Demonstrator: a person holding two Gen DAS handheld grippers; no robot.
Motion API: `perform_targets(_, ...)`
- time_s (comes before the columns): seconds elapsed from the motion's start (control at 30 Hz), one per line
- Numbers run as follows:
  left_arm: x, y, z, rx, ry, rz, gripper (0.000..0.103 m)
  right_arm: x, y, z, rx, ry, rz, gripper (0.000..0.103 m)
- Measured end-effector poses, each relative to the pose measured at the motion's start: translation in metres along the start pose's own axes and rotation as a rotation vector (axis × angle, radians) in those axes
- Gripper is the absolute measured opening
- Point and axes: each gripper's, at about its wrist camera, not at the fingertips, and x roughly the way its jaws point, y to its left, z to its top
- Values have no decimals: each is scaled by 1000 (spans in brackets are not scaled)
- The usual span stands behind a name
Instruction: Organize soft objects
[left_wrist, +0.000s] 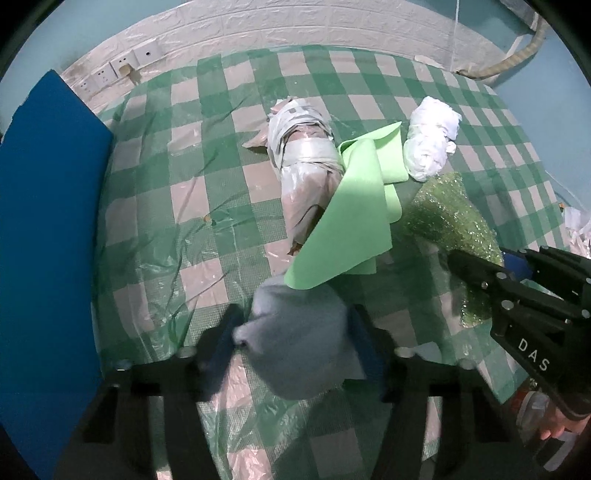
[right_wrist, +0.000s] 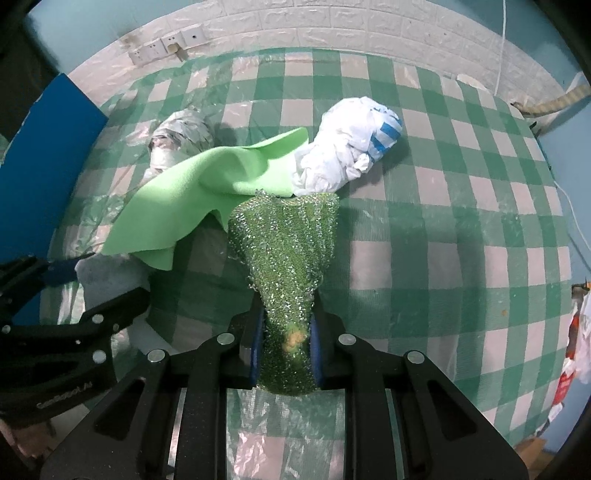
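Here, both grippers point steeply down at a table covered with a green-and-white checked cloth (right_wrist: 461, 206) under clear plastic film.

Right gripper (right_wrist: 286, 354): the jaws stand narrow and are clamped on the lower end of a glittery green scouring cloth (right_wrist: 288, 243). The blue pads press on it from both sides. The rest of the cloth fans out away from the gripper, and its far edge reaches a white plastic bundle with blue stripes (right_wrist: 351, 147).

Left gripper (left_wrist: 295, 332): the jaws are about half apart, with a pale blue-grey cloth (left_wrist: 299, 339) bunched between them. The view is blurred here. The cloth fills the gap, and the left blue pad meets its pinched corner, so the gripper appears to hold it. In the right wrist view the same cloth (right_wrist: 110, 277) lies at the left, beside the left gripper's black fingers (right_wrist: 107, 314).

A light green foam sheet (left_wrist: 351, 221) lies folded at the table centre. One corner overlaps the blue-grey cloth. Its far side rests against a bundle wrapped in clear tape (left_wrist: 306, 155).

A blue board (left_wrist: 48, 221) stands along the table's left edge. White wall sockets (right_wrist: 166, 46) sit on the wall beyond the table.
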Motion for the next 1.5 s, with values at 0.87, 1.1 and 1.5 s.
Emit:
perform_targets(0.87,-63,18,-16,51,-153,88,28,-59,42,-3,-50,-93,-6,19)
perform_targets(1.1,-78,25,-21,57,-183,109,28,-74,55,0,-66,-114,-1,19)
perform_targets(1.5,-97,39,-27,33,-213,123,28,-91,78,8,-104,-148,19,19)
